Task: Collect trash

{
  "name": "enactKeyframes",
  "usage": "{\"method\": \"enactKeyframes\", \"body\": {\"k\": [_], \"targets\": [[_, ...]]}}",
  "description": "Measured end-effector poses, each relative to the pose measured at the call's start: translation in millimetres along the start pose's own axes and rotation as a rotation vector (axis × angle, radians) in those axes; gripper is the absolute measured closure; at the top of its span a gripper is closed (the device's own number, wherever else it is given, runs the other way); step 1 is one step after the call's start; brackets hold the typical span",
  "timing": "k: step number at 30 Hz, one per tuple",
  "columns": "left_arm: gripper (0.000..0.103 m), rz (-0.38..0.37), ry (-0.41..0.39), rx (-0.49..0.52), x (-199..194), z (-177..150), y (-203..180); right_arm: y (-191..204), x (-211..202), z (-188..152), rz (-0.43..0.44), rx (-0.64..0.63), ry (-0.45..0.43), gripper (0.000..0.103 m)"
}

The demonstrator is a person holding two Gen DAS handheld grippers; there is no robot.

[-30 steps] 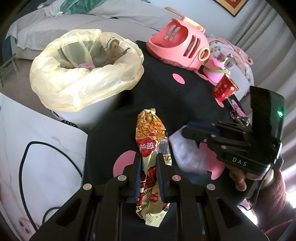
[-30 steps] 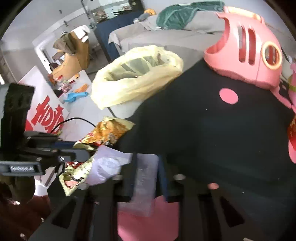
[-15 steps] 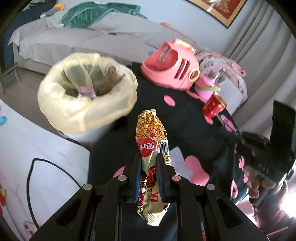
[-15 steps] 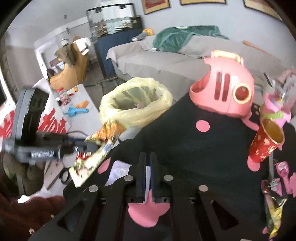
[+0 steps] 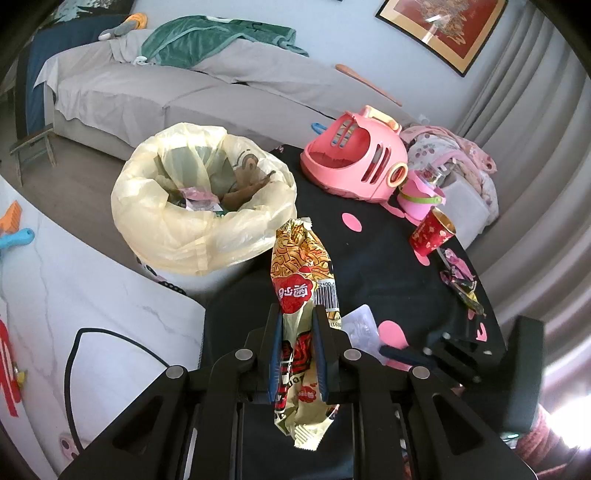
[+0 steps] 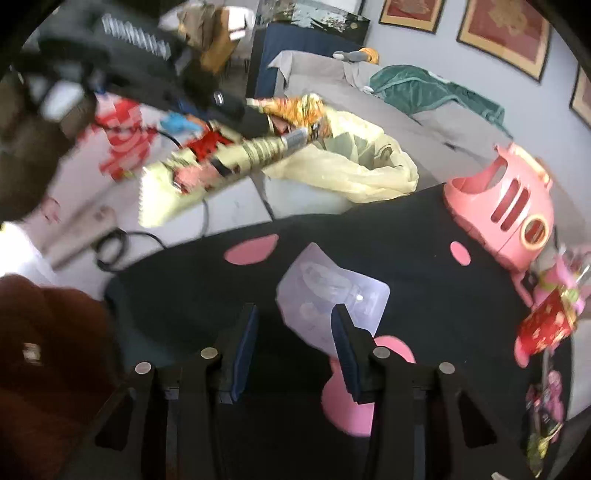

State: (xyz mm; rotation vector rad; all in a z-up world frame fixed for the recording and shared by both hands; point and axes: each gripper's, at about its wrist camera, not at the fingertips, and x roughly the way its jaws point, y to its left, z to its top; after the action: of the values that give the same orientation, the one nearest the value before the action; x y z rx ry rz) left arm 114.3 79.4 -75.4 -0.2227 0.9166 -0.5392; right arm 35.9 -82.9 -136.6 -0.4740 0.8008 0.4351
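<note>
Your left gripper and the snack wrapper it carries smear with motion blur in the right wrist view. Bin contents under the yellow liner stay indistinct. The small wrappers are unreadable.

Grey sofa, framed pictures, grey curtains
</note>
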Motion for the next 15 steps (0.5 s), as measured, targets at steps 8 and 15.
{"method": "enactKeyframes", "body": {"k": [8,15], "targets": [[0.087,0.011,0.004,-0.038,4,-1,11,-37,-5,11,-0.094,0.149,-0.066,0.098],[0.087,0.041,-0.074,-0.013,-13,19,7,-85,-51,40,-0.068,0.312,-0.177,0.099]]}}
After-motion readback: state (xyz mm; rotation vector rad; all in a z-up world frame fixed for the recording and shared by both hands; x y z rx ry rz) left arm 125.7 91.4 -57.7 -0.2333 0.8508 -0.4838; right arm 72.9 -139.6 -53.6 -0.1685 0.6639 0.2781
